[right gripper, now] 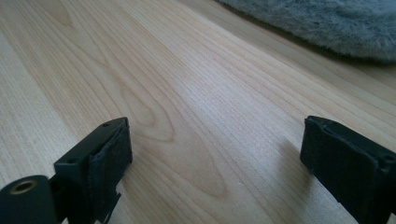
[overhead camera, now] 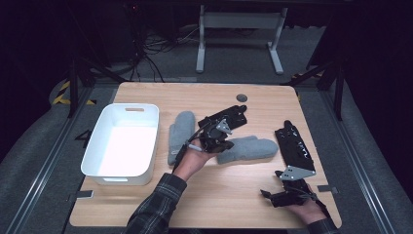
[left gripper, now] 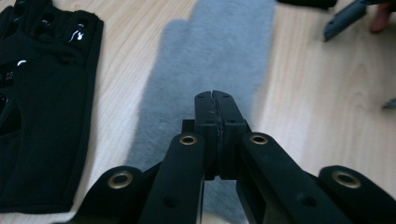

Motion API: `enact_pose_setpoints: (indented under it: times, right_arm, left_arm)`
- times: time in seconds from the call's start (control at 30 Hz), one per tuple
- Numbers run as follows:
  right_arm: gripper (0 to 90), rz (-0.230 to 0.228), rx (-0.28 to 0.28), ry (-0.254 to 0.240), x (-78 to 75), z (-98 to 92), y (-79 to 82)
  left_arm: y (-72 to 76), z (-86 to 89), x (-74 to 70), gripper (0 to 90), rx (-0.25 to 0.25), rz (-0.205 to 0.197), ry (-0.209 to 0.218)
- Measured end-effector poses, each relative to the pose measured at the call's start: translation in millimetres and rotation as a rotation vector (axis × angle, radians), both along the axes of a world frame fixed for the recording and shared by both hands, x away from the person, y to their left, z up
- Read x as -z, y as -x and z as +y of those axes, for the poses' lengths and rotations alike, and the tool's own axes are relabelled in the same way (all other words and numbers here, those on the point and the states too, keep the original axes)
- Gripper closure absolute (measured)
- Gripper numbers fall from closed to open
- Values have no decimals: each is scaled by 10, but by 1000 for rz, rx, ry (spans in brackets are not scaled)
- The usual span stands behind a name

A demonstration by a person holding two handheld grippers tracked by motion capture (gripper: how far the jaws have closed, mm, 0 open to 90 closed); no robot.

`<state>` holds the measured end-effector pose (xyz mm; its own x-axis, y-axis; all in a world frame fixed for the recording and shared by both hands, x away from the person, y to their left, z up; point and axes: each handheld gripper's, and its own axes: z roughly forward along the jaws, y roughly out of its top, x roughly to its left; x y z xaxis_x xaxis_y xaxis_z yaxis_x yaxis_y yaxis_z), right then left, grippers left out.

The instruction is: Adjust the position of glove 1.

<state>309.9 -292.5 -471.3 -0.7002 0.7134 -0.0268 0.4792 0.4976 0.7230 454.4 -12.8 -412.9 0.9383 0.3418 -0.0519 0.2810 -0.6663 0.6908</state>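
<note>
Your left tool (overhead camera: pixel 233 118) hangs over the grey mitten (left gripper: pixel 210 65) lying flat mid-counter (overhead camera: pixel 234 204), jaws pressed together on nothing, probably to drag or press it, while your right tool (right gripper: pixel 215 154) waits with jaws wide apart, low beside it.

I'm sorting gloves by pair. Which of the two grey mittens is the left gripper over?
The grey mitten lying crosswise at mid-table; the left gripper, fingers shut, hovers at its cuff end. The other grey mitten lies lengthwise beside the white bin.
</note>
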Motion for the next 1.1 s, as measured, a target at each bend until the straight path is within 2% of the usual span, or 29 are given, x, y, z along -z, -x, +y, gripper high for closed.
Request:
enact_pose_setpoints:
  times: [0.2, 0.23, 0.4, 0.57, 0.7, 0.77, 0.93, 1.1]
  right_arm:
    - [93, 0, 0, 0, 0, 0, 0]
    - [93, 0, 0, 0, 0, 0, 1]
    - [93, 0, 0, 0, 0, 0, 1]
    - [94, 0, 0, 0, 0, 0, 2]
    - [95, 0, 0, -1, 0, 0, 3]
    - [96, -1, 1, -3, 1, -1, 7]
    - [96, -1, 0, -3, 1, -1, 7]
    - [96, -2, 0, -3, 2, -1, 7]
  left_arm:
    - [-152, -58, 187, 900, -20, 44, -20]
    - [-158, -64, 206, 900, -21, 56, -20]
    - [-122, -81, 229, 900, -16, 60, -45]
    - [-29, -60, 217, 900, 7, 51, -69]
    - [56, -21, 222, 900, 8, 64, -65]
    - [99, -7, 218, 900, 24, 62, -66]
    - [280, 48, 214, 900, 48, 52, -79]
    - [414, 133, 216, 900, 67, 69, -76]
